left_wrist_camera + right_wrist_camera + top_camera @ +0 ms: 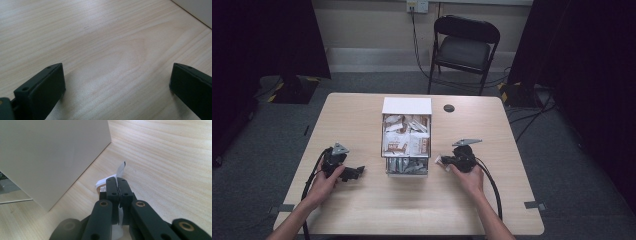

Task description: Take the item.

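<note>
Two grippers rest in our hands on the pale wooden table (362, 210) in the high view. Our left gripper (357, 172) lies left of the white box (406, 106), well apart from it, and our right gripper (441, 161) sits just right of the box's near end with a small sachet (438, 160) at its tip. We see the box packed with white and brown packets (404, 140). A black folding chair (464, 50) stands beyond the table.

From the left gripper view, we see its jaws spread wide over bare tabletop, nothing between them.

From the right gripper view, our jaws are pressed together on the thin sachet (120, 171), pinching it edge-on; its white and brown end pokes out beyond the pads, just beside the box's plain wall (55, 155) and low over the table.
</note>
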The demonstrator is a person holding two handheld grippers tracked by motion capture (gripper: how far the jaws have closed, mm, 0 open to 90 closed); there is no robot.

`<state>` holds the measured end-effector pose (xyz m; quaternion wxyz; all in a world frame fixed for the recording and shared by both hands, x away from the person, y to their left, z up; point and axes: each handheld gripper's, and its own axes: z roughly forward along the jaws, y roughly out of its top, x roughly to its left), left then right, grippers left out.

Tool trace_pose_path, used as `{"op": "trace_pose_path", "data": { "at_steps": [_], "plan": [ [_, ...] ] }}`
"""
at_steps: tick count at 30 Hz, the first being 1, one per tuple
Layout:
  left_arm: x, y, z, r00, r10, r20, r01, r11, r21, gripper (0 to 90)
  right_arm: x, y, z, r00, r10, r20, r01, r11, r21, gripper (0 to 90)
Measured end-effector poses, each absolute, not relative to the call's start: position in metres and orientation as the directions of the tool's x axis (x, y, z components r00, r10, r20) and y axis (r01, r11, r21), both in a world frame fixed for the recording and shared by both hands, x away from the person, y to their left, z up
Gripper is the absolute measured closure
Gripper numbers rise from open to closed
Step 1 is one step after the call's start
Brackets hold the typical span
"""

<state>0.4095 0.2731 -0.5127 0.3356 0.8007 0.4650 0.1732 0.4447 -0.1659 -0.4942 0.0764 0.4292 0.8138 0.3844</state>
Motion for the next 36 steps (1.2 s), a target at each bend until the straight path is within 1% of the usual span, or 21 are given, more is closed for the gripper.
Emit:
{"op": "trace_pose_path", "data": {
  "at_steps": [8, 16, 21, 24, 27, 28, 30, 36],
  "plan": [
    [0.410, 0.273, -0.513, 0.507, 0.861, -0.035, 0.628, -0.342, 0.699, 0.0, 0.447, -0.168, -0.495, -0.605, 0.770, 0.202, 0.649, 0.330, 0.686, 82.5],
    [0.410, 0.273, -0.513, 0.507, 0.861, -0.035, 0.629, -0.342, 0.699, 0.0, 0.447, -0.170, -0.493, -0.586, 0.784, 0.206, 0.651, 0.304, 0.696, 67.9],
    [0.410, 0.273, -0.513, 0.508, 0.861, -0.034, 0.628, -0.342, 0.699, 0.0, 0.448, -0.173, -0.491, -0.570, 0.795, 0.209, 0.652, 0.282, 0.704, 61.9],
    [0.410, 0.273, -0.513, 0.507, 0.861, -0.035, 0.628, -0.342, 0.699, 0.0, 0.448, -0.175, -0.489, -0.563, 0.799, 0.211, 0.649, 0.268, 0.712, 55.2],
    [0.410, 0.273, -0.513, 0.507, 0.861, -0.035, 0.628, -0.342, 0.699, 0.0, 0.448, -0.177, -0.485, -0.547, 0.805, 0.228, 0.649, 0.237, 0.723, 45.3],
    [0.410, 0.273, -0.513, 0.508, 0.861, -0.035, 0.628, -0.342, 0.699, 0.0, 0.448, -0.178, -0.484, -0.546, 0.806, 0.229, 0.649, 0.234, 0.724, 44.9],
    [0.410, 0.273, -0.513, 0.507, 0.861, -0.035, 0.628, -0.342, 0.699, 0.0, 0.446, -0.179, -0.480, -0.538, 0.810, 0.233, 0.648, 0.221, 0.729, 41.0],
    [0.410, 0.273, -0.513, 0.507, 0.861, -0.035, 0.628, -0.342, 0.699, 0.0, 0.436, -0.186, -0.464, -0.526, 0.819, 0.229, 0.628, 0.193, 0.754, 33.1]
  ]
}}
